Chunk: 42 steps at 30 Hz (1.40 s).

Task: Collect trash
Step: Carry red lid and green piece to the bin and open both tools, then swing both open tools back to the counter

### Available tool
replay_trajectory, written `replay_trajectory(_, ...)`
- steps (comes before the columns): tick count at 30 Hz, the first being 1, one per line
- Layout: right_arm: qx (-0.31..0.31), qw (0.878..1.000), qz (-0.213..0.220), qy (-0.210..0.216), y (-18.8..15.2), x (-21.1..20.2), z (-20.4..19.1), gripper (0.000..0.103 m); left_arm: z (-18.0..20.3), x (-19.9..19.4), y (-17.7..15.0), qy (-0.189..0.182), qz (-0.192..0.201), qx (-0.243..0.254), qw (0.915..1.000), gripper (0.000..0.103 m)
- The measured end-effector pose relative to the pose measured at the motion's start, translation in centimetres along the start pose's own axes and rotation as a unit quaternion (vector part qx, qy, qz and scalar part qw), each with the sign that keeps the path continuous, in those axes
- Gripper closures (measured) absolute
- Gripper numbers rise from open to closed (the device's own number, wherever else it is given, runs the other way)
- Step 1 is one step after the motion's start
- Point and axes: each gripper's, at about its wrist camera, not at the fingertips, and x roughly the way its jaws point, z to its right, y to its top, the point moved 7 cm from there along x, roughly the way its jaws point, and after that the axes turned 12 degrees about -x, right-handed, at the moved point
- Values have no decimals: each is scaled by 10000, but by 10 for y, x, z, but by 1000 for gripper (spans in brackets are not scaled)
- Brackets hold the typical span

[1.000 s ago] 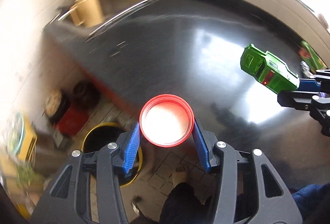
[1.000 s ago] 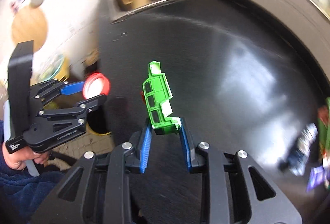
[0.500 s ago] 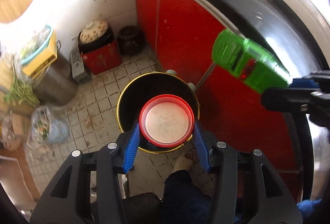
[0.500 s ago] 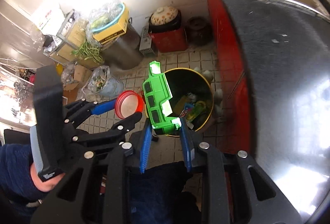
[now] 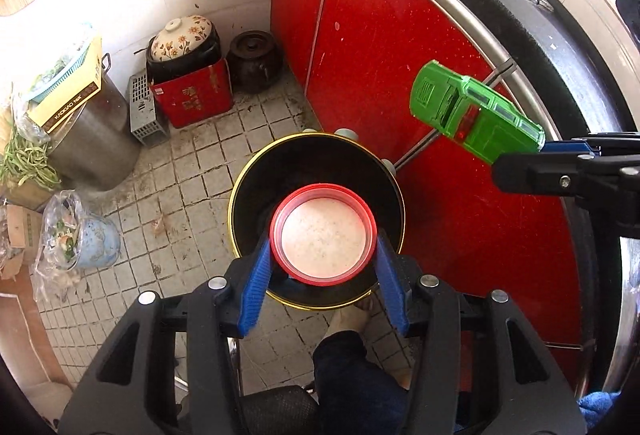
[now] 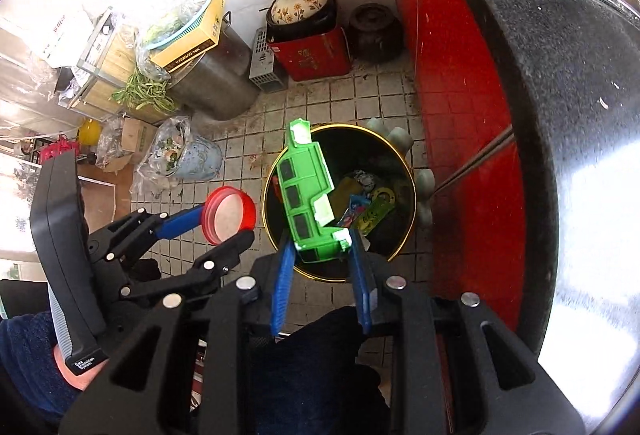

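My left gripper [image 5: 323,267] is shut on a round red lid [image 5: 323,230], holding it by its rim. In the left wrist view the lid lines up with the mouth of a black bin with a gold rim [image 5: 240,195] on the tiled floor. In the right wrist view the red lid [image 6: 229,209] and left gripper [image 6: 224,223] sit just left of the bin [image 6: 404,231]. My right gripper [image 6: 320,255] is shut on a green toy car shell [image 6: 306,195], held over the bin, which holds several wrappers. The green car shell [image 5: 476,113] also shows at right in the left wrist view.
Red cabinet doors [image 5: 400,55] under a dark countertop [image 6: 560,75] stand right of the bin. Behind it are a red box [image 5: 192,99] with a flowered pot, a dark jar [image 5: 256,59], a steel drum [image 5: 92,139] and a bagged bucket [image 5: 80,239]. A person's leg [image 5: 352,375] is below.
Both grippers swung off the dark countertop to the floor side and dropped lower. The red lid and the green car shell now hang at the bin, still gripped.
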Motion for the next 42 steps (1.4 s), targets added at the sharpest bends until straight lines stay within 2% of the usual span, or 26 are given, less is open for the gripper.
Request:
replay_trajectory(1,-31,10000,0,-32,2,1,-1,75,0,0,1,4,30,-1,10000,54)
replay_trajectory(3,-96,9999,-51,-81,5,3,-4,64,1,0,2,54,43,6,10000,39)
replay_trajectory(4,-95,9999,-59,-91,6,3,-4,41,1,0,3,59,77,3,10000,31)
replay_trajectory(5,-74,9999,-20,-103,9,3,-4,34,1,0,5,51,86,10,9999,31)
replay_trajectory(9,-96,9998,115,-100,7,-11,-3,34,3,-2,7,122,84,104,9998,28)
replay_trajectory(12,12,9996,275,-112,-3,-33,4,33,8,-11,9,179,111,196,9996,20)
replay_trajectory(14,215,9985,475,-166,-18,-60,15,27,18,-24,13,256,202,329,9989,12)
replay_trajectory(18,667,9926,883,-508,-61,-121,46,19,68,-59,14,137,473,796,9956,6)
replay_trajectory(21,1124,9810,1125,-1110,-113,-170,80,17,118,-72,8,-110,536,1301,9900,6)
replay_trajectory(22,1352,9748,1194,-1311,-135,-185,92,17,143,-77,3,-278,552,1568,9857,6)
replay_trajectory(23,1690,9650,1235,-1578,-164,-203,109,17,167,-80,-3,-429,542,1845,9804,6)
replay_trajectory(24,1931,9576,1247,-1738,-186,-215,119,17,198,-82,-13,-604,501,2231,9716,6)
replay_trajectory(27,2862,9207,1430,-2234,-272,-256,148,17,265,-86,-43,-997,356,3077,9456,6)
replay_trajectory(28,3145,9075,1475,-2362,-298,-266,153,17,295,-88,-60,-1168,252,3440,9313,6)
replay_trajectory(29,3427,8935,1516,-2474,-324,-275,157,17,316,-91,-72,-1287,184,3684,9205,6)
replay_trajectory(30,3754,8767,1559,-2573,-355,-285,160,17,343,-96,-91,-1463,104,4001,9047,6)
replay_trajectory(33,4542,8304,1657,-2770,-430,-305,162,17,397,-110,-136,-1825,-34,4599,8690,6)
replay_trajectory(35,4998,7986,1774,-2846,-474,-314,159,17,423,-116,-164,-1942,-156,4913,8489,6)
replay_trajectory(39,5526,7579,1929,-2881,-526,-324,150,17,456,-124,-210,-1956,-258,5328,8229,6)
replay_trajectory(42,5723,7395,2007,-2921,-554,-330,149,17,466,-129,-233,-1977,-321,5590,8046,6)
